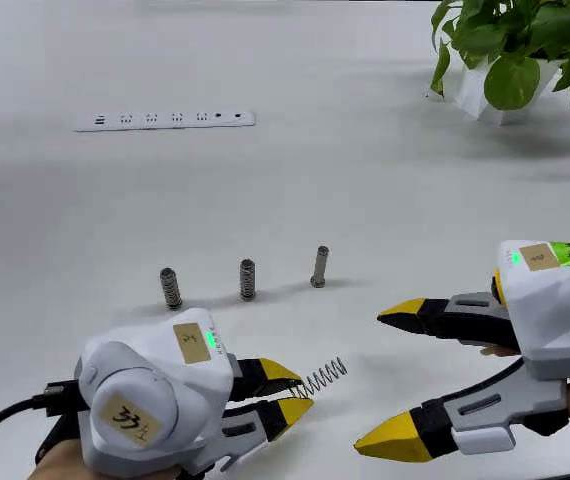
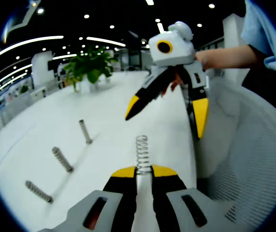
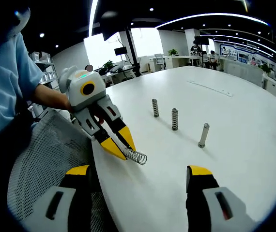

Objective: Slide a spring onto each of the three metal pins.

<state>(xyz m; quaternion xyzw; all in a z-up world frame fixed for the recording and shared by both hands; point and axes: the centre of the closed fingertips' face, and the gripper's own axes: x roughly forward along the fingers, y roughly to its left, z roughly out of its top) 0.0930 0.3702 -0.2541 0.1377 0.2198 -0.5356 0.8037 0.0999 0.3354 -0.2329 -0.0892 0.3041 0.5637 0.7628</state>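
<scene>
Three metal pins stand in a row on the white table. The left pin (image 1: 170,288) and the middle pin (image 1: 247,279) each carry a spring. The right pin (image 1: 320,266) is bare; it also appears as the bare pin (image 2: 84,131) and the bare pin (image 3: 203,135). My left gripper (image 1: 292,389) is shut on one end of a loose spring (image 1: 323,376), which sticks out ahead of the yellow tips, seen as the spring (image 2: 142,153) and the spring (image 3: 135,155). My right gripper (image 1: 392,377) hangs open and empty, to the right of the spring and nearer than the bare pin.
A white power strip (image 1: 165,120) lies far back on the left. A potted green plant (image 1: 515,45) stands at the back right. The table's front edge (image 3: 99,164) borders a white mesh chair (image 2: 244,159).
</scene>
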